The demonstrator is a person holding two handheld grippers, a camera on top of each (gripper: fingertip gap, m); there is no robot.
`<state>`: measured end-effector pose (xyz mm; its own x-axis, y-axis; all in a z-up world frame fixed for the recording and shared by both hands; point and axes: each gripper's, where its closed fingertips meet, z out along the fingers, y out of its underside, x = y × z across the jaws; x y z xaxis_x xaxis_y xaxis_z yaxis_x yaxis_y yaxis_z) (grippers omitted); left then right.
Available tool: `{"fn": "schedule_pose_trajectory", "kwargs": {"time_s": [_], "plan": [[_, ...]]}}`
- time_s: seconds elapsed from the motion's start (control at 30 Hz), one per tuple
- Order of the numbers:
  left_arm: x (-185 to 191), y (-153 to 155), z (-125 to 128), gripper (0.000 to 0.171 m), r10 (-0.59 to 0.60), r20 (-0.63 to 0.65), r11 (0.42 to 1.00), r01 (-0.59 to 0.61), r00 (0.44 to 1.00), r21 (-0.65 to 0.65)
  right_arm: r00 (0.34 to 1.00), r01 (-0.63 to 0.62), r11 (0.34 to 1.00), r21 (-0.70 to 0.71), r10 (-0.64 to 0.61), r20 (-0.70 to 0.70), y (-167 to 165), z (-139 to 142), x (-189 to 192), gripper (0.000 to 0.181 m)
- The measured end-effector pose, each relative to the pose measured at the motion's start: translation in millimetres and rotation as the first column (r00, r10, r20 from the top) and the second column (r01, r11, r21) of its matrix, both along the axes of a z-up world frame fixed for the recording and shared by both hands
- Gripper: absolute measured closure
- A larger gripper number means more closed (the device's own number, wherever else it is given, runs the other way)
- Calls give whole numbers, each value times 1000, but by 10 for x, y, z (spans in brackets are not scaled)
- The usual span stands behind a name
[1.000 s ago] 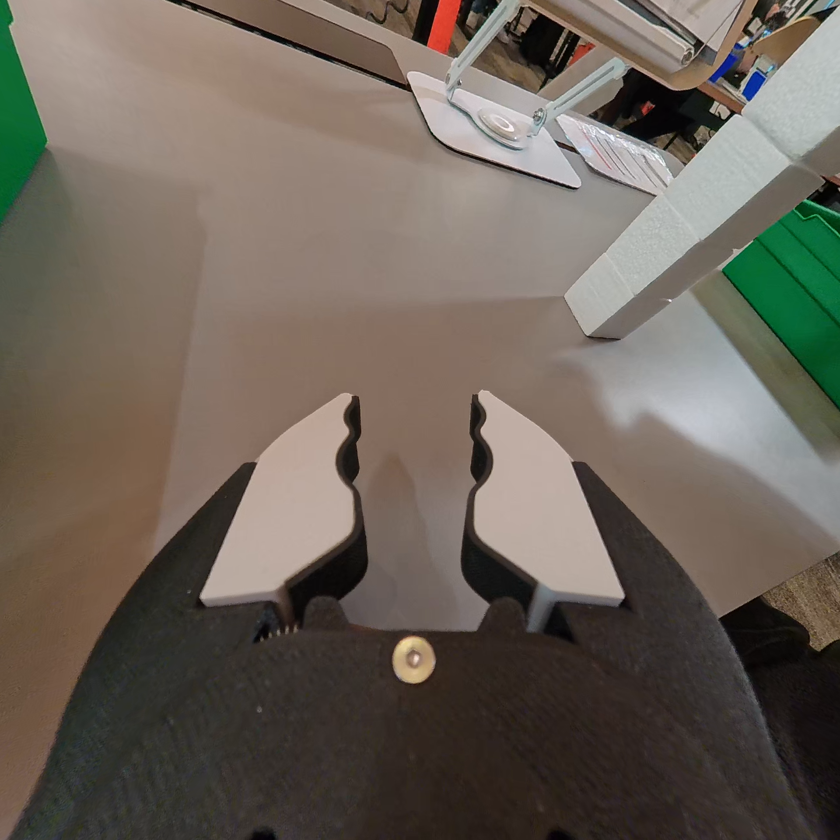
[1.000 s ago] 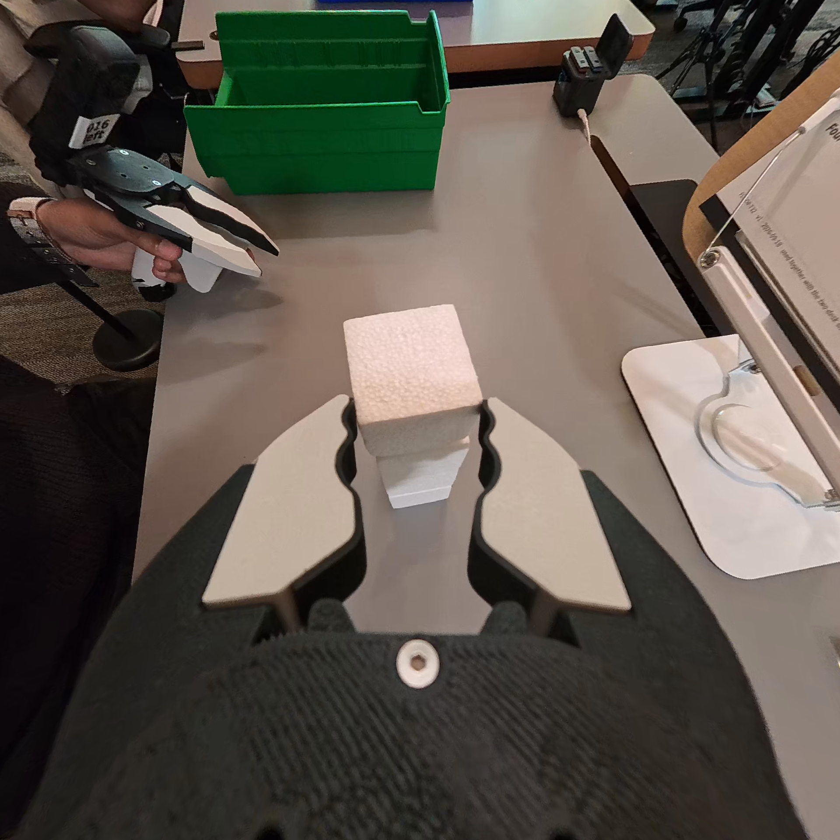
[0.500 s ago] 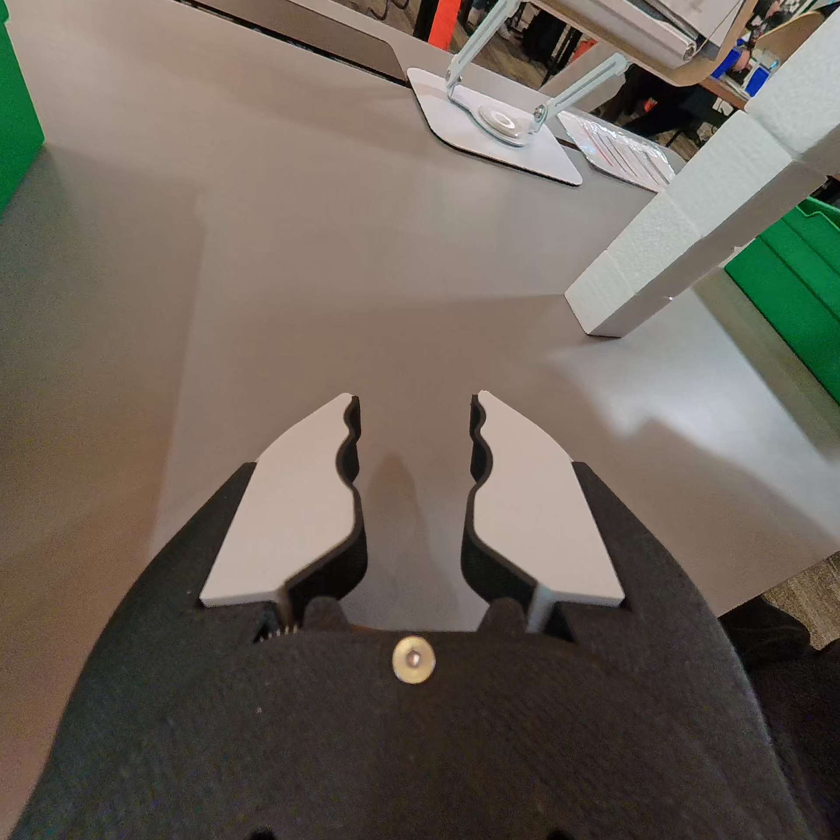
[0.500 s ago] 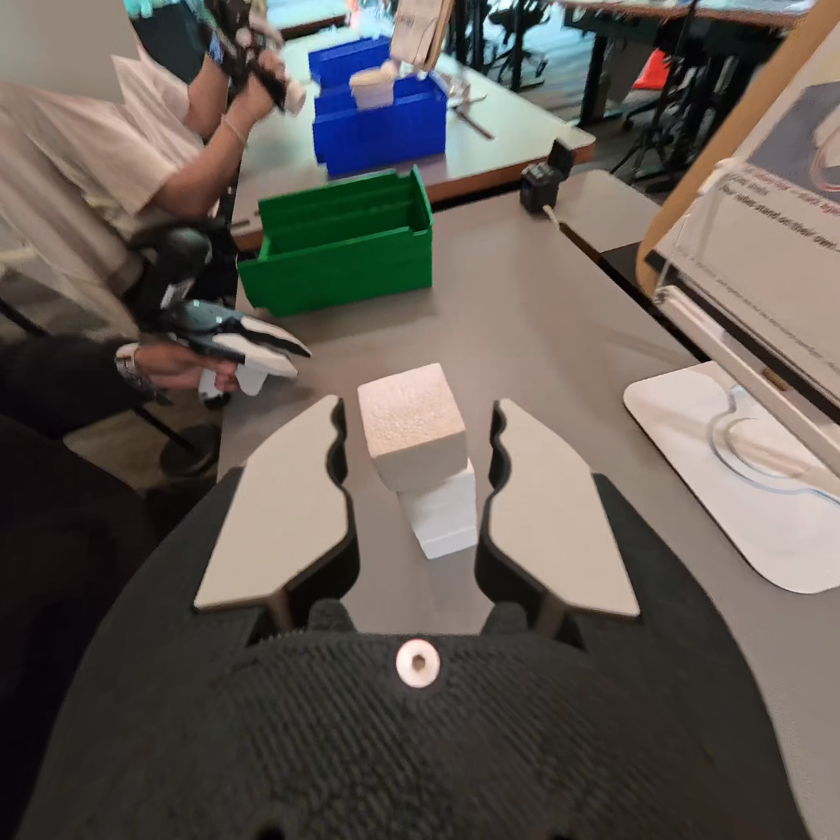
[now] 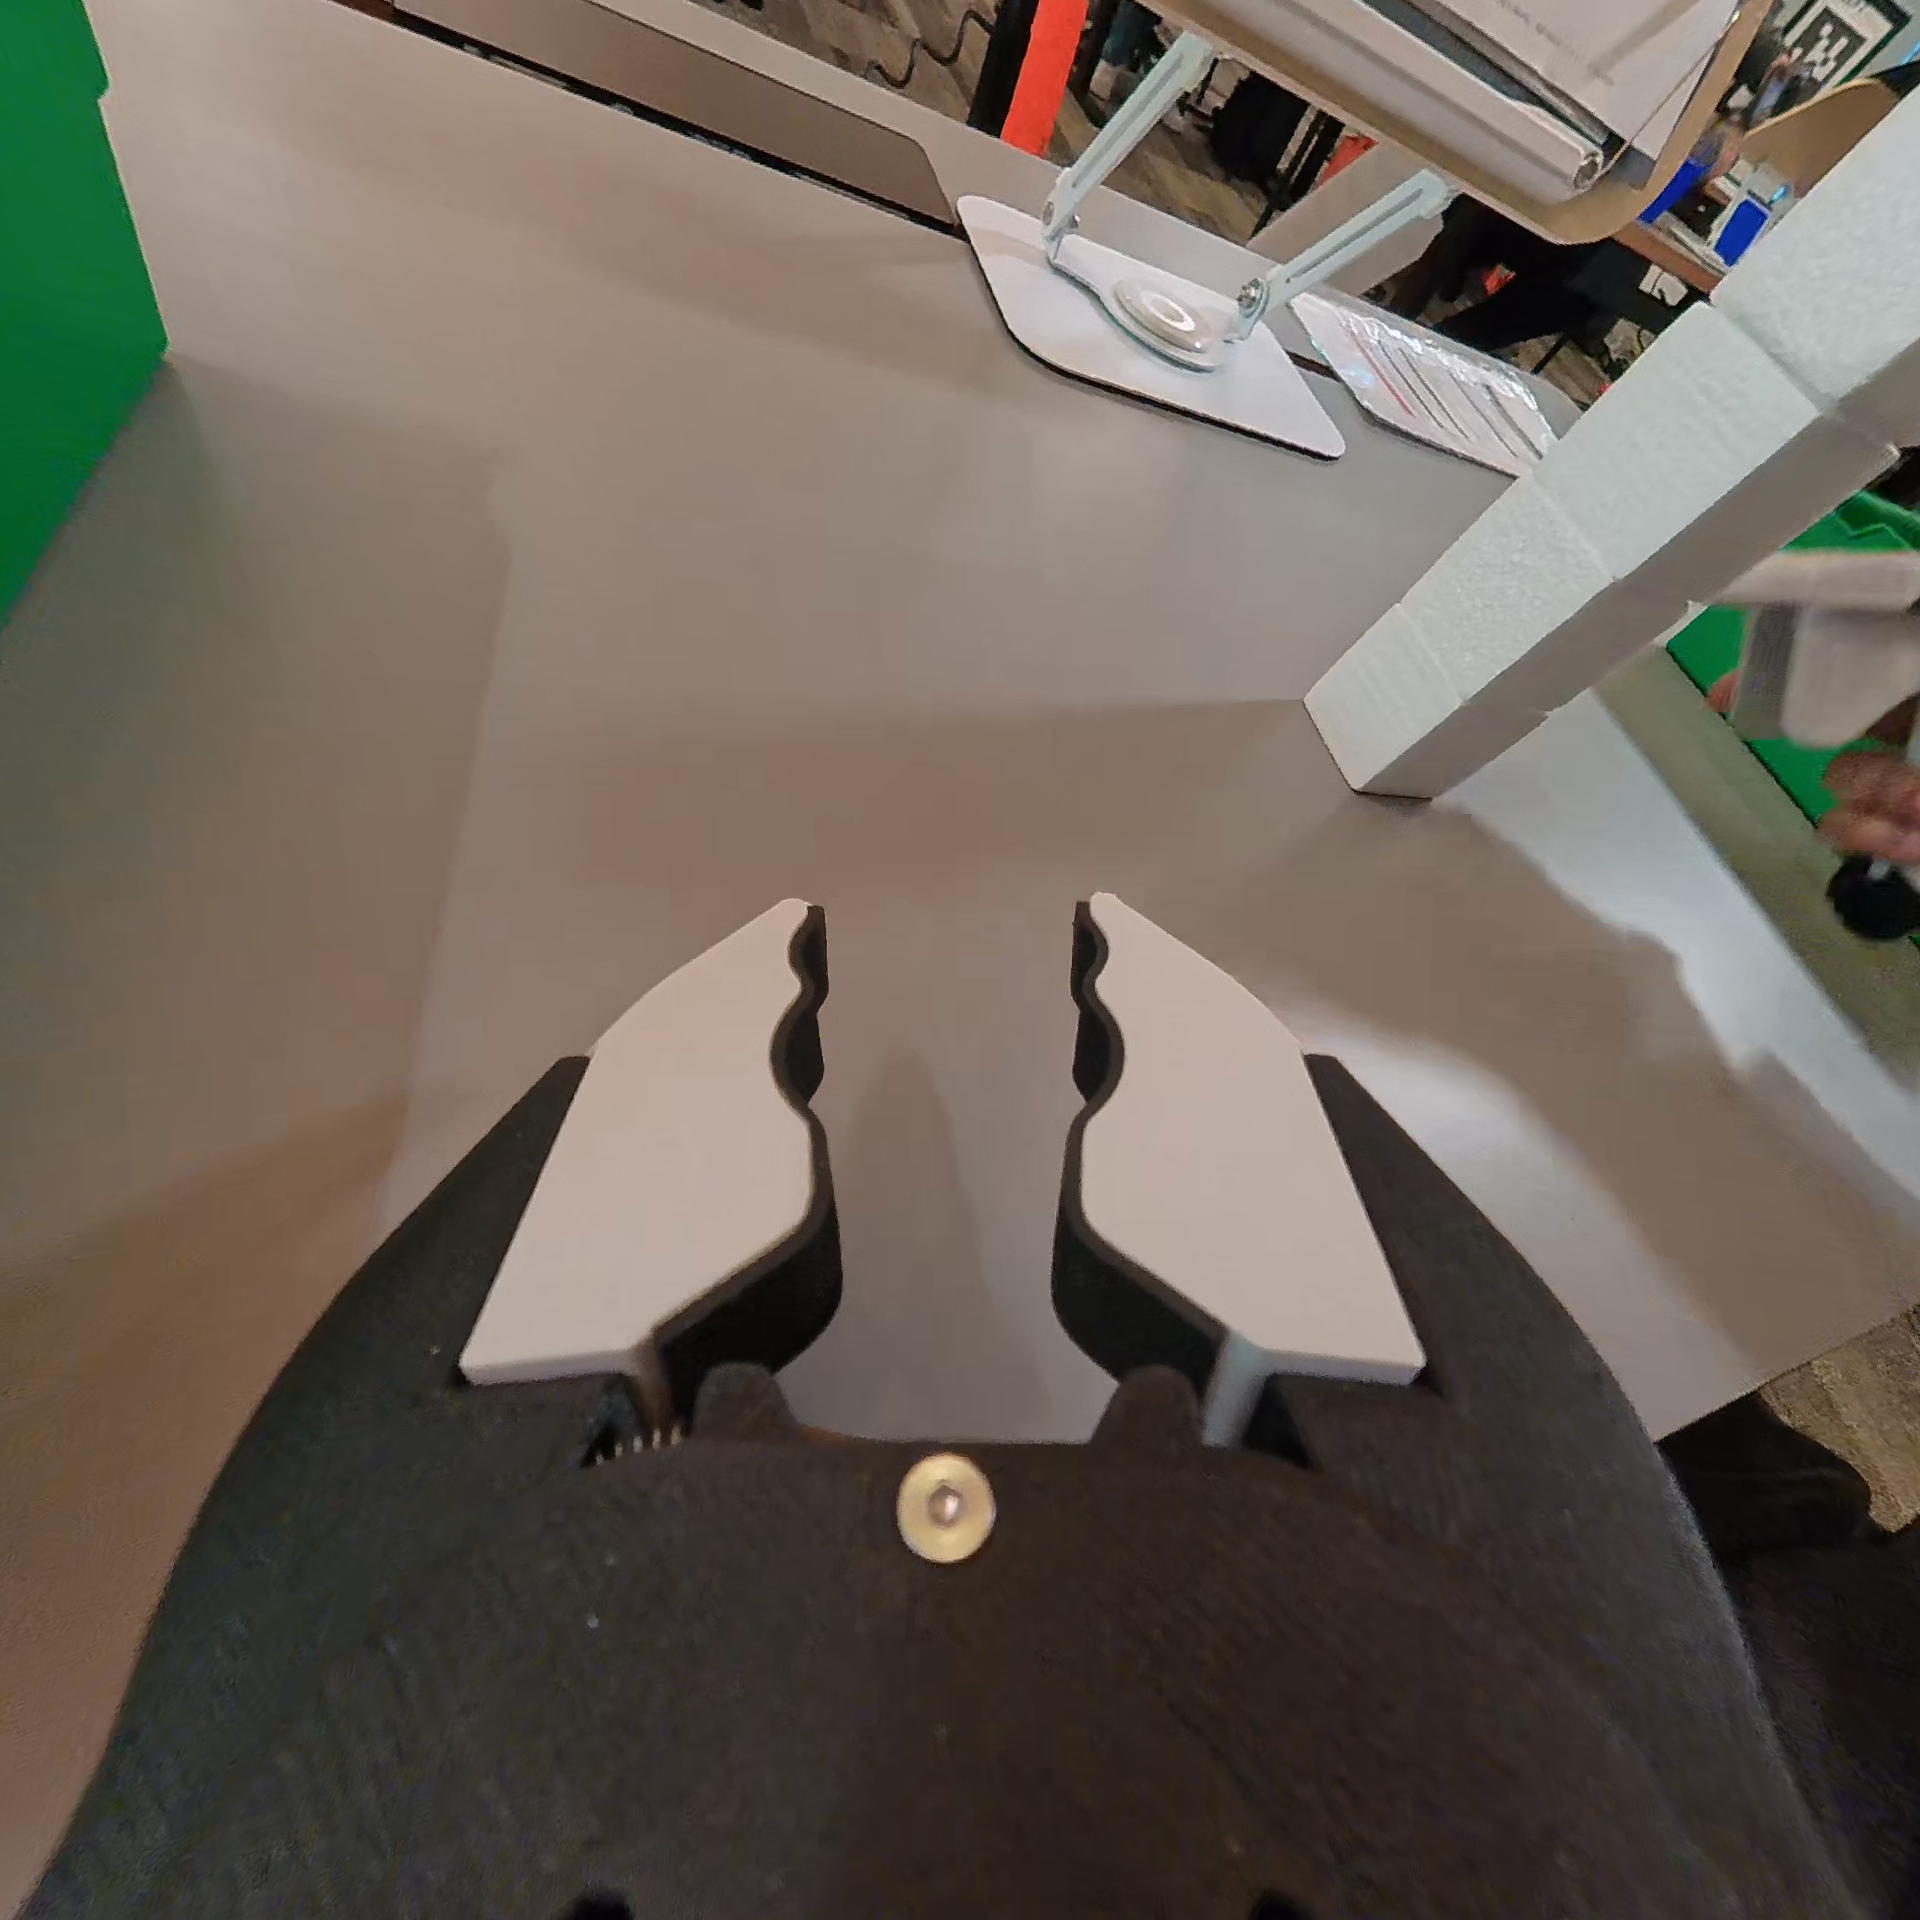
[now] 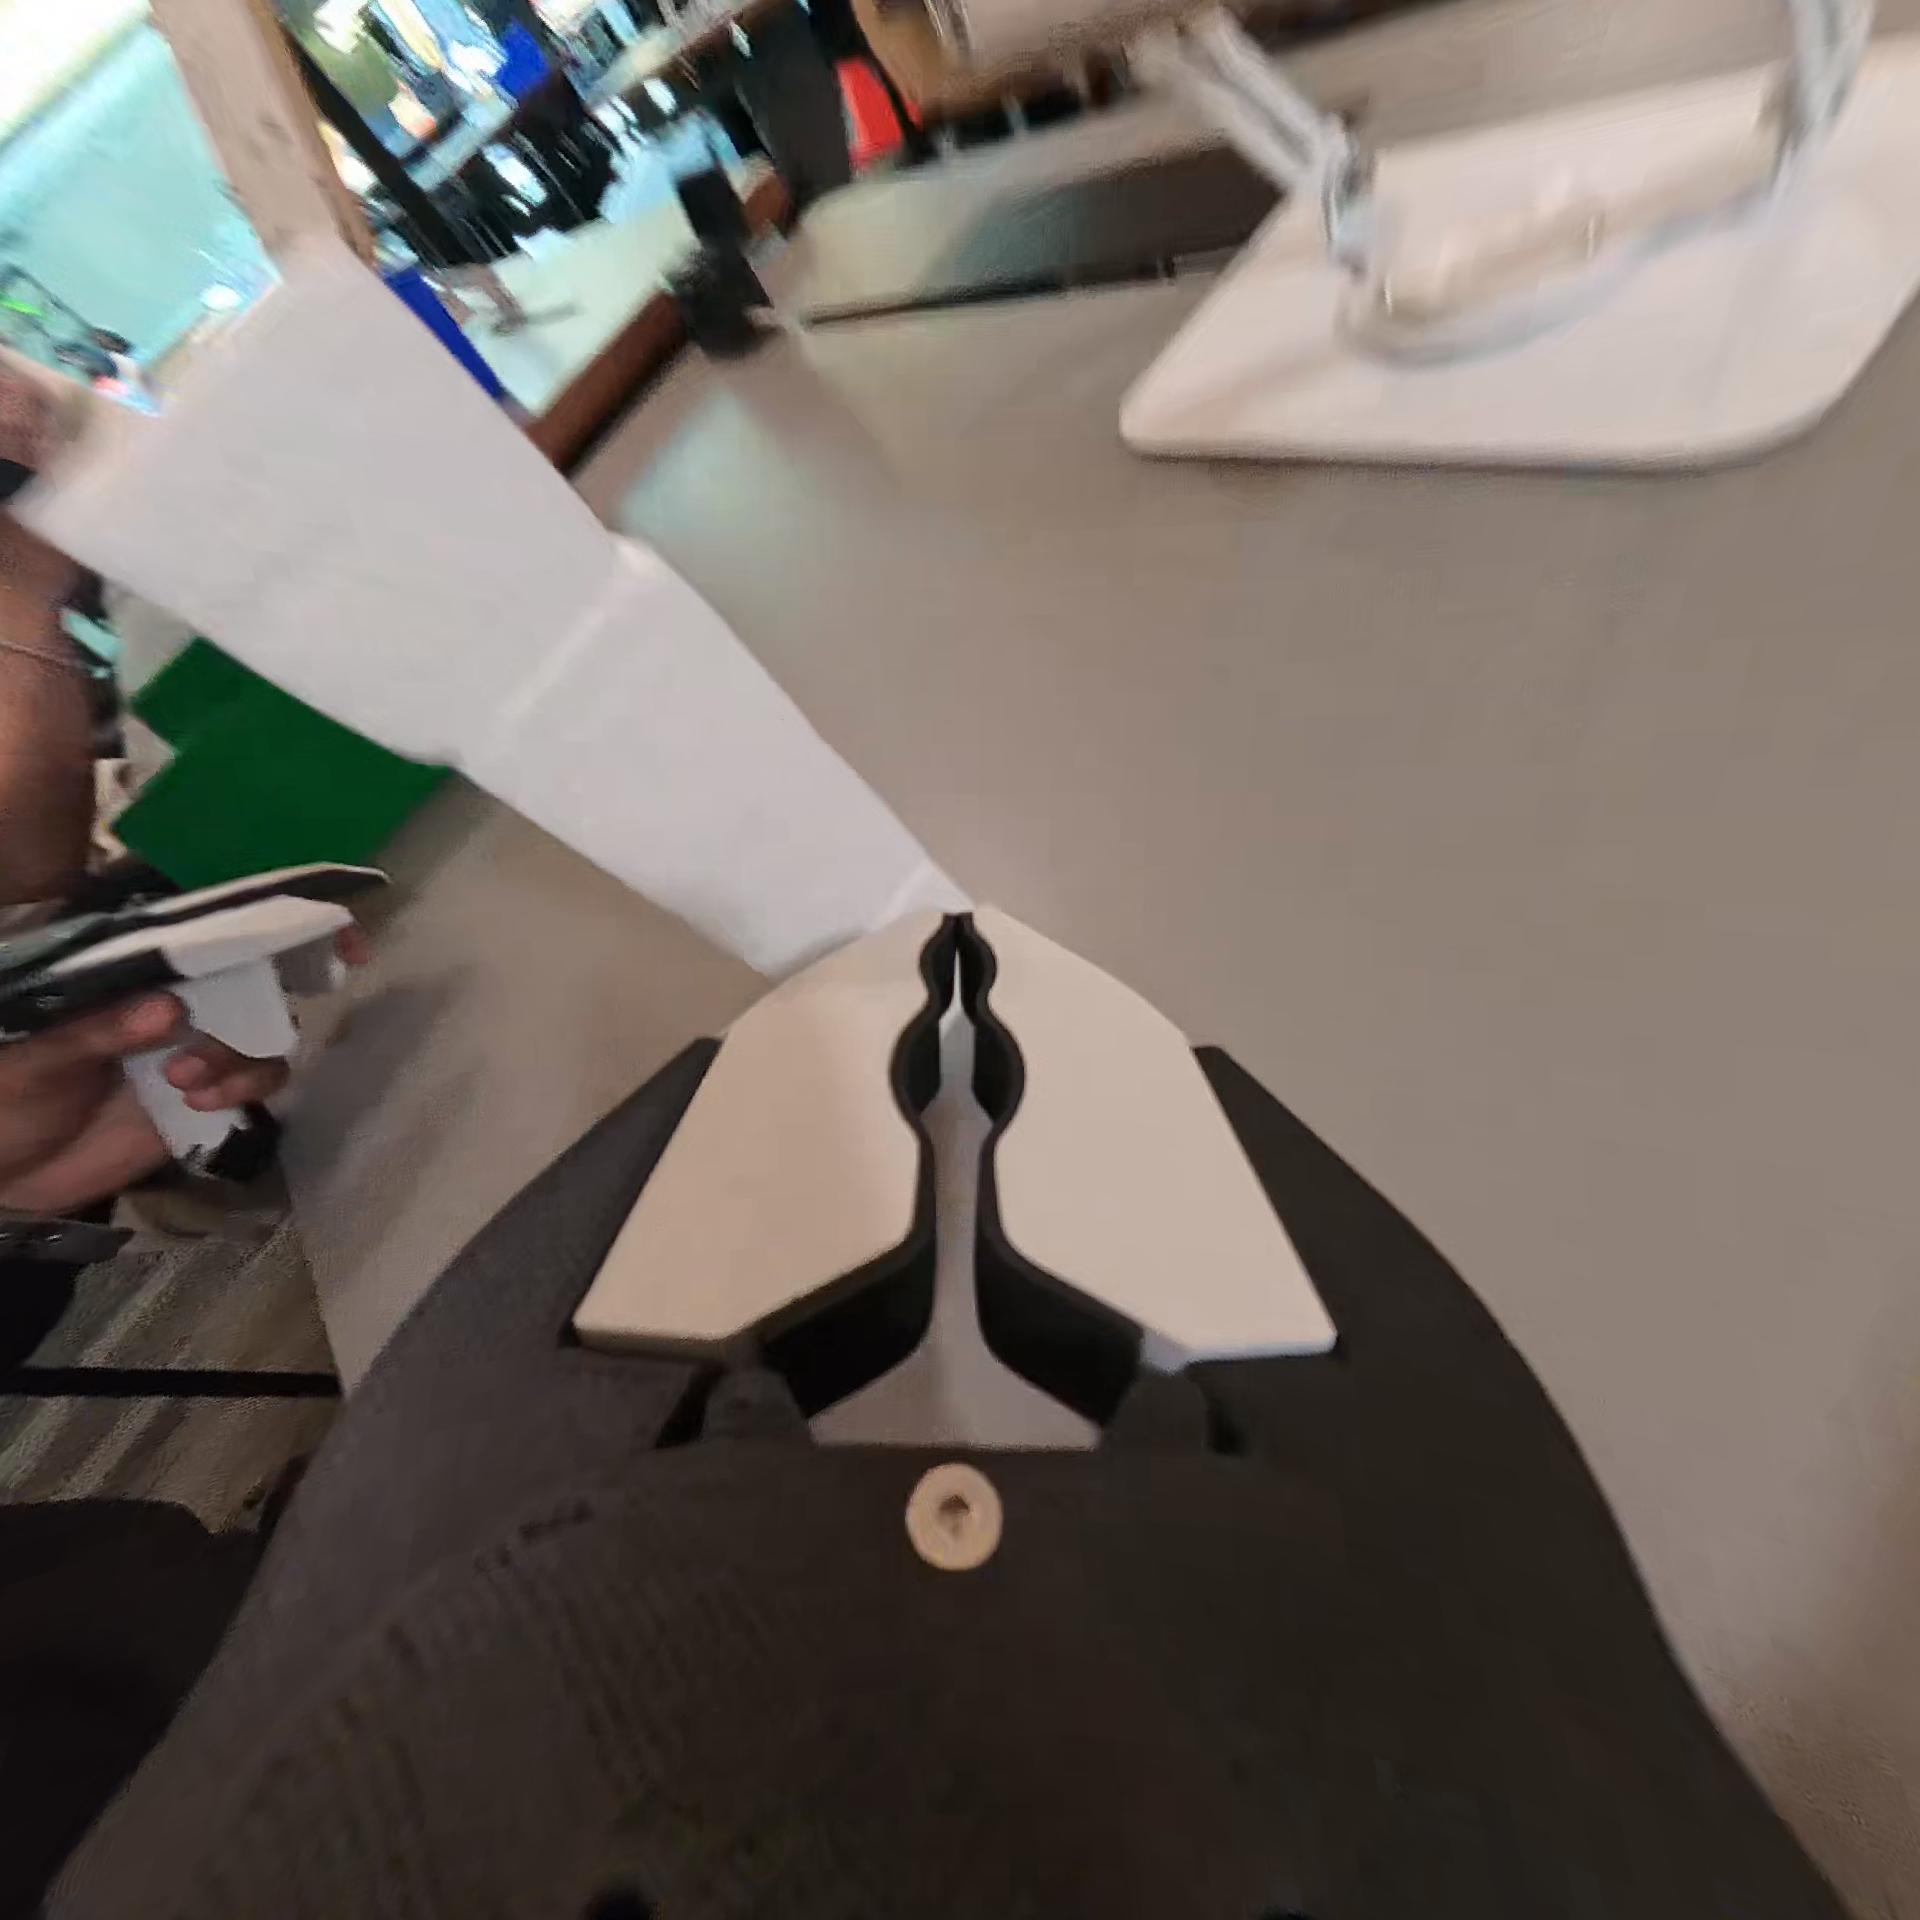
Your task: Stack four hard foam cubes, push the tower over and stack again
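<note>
While both tongs hold nothing, one foam-block stack stands beside two green bins.

Left wrist view: sharp, evenly lit; soft glare on grey table at right. Right wrist view: motion-blurred, worst along top edge. Wide-angle bending at edges.

The left gripper hovers over the bare grey counter, its fingers apart and empty. A stack of white foam blocks stands to its right, a white stand base beyond, green bins at both edges.
</note>
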<state>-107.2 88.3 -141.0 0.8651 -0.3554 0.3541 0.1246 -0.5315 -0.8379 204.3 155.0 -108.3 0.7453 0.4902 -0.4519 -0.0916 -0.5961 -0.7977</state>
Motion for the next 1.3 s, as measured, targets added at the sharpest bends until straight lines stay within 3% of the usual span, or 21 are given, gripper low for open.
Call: {"fn": "schedule_pose_trajectory", "kwargs": {"time_s": [0.13,0.3,0.4,0.47,0.53,0.63,0.73,0.83,1.0,1.13,1.2,1.3], "plan": [[91,79,44,127,-12,-11,1000,12,1000,26,995,48,994,-98,-38,96,-62,-287,-116,181],[342,166,79,127,-70,-166,991,88,984,102,953,163,962,-217,-97,286,-80,-518,-60,181],[537,210,188,129,-102,-203,976,137,974,167,956,207,910,-361,-110,271,-98,-611,-111,181],[678,228,239,128,-138,-178,969,169,974,178,973,158,897,-413,-68,223,-104,-552,-239,181],[789,255,262,128,-170,-161,963,198,972,181,963,148,895,-422,-34,266,-103,-497,-247,181],[865,306,288,128,-189,-177,954,223,966,199,916,228,891,-392,-60,396,-9,-480,-38,181],[912,339,325,137,-200,-176,945,237,964,227,932,209,888,-409,-55,357,45,-474,-47,181],[944,362,290,148,-212,-196,937,256,957,237,910,221,893,-393,-43,413,29,-548,7,181],[768,499,286,171,-94,-269,944,171,959,282,958,172,895,-411,-54,282,-67,-400,-121,181],[635,594,231,171,-20,-351,948,130,936,292,890,222,906,-361,-37,455,-251,-477,156,181],[518,645,190,170,50,-417,951,85,908,299,935,227,924,-307,-119,335,-251,-337,146,181],[387,658,219,170,139,-468,945,25,873,327,948,199,909,-366,-84,306,-356,-410,211,181]]}}
